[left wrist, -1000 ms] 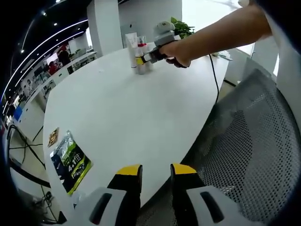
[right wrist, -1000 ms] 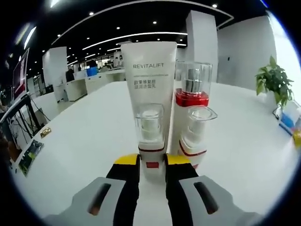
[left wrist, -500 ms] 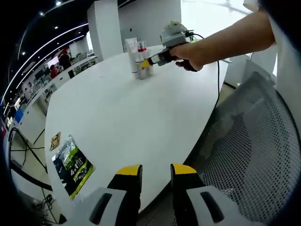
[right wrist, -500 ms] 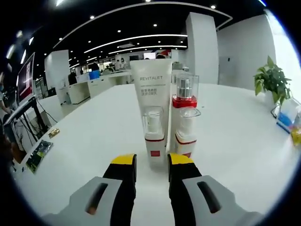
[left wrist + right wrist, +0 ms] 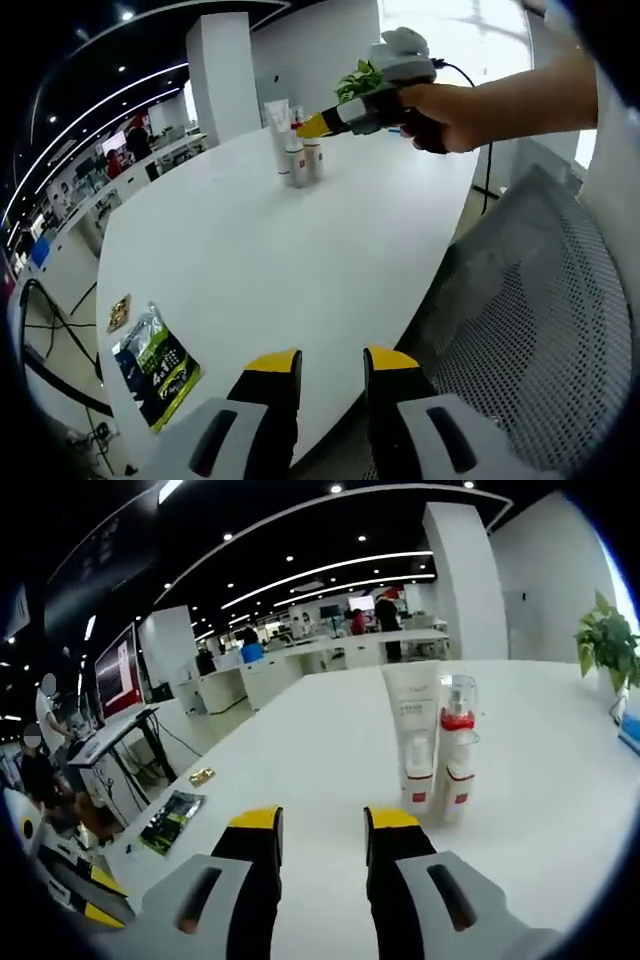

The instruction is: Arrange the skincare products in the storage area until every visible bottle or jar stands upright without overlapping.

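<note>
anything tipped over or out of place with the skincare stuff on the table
Nothing stands out. The white tube and the small bottles stand upright in a tight cluster on the white table. Away from them, a green packet lies flat near the table's edge.

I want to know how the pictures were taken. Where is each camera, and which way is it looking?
Left gripper view: rides on the left tool near the table edge, looking across the white table at the far skincare bottles; the person's hand holds the right tool.
Right gripper view: rides on the right tool above the table, facing the bottles; its own open jaws show.
Both share the bottles, the table and the green packet.
</note>
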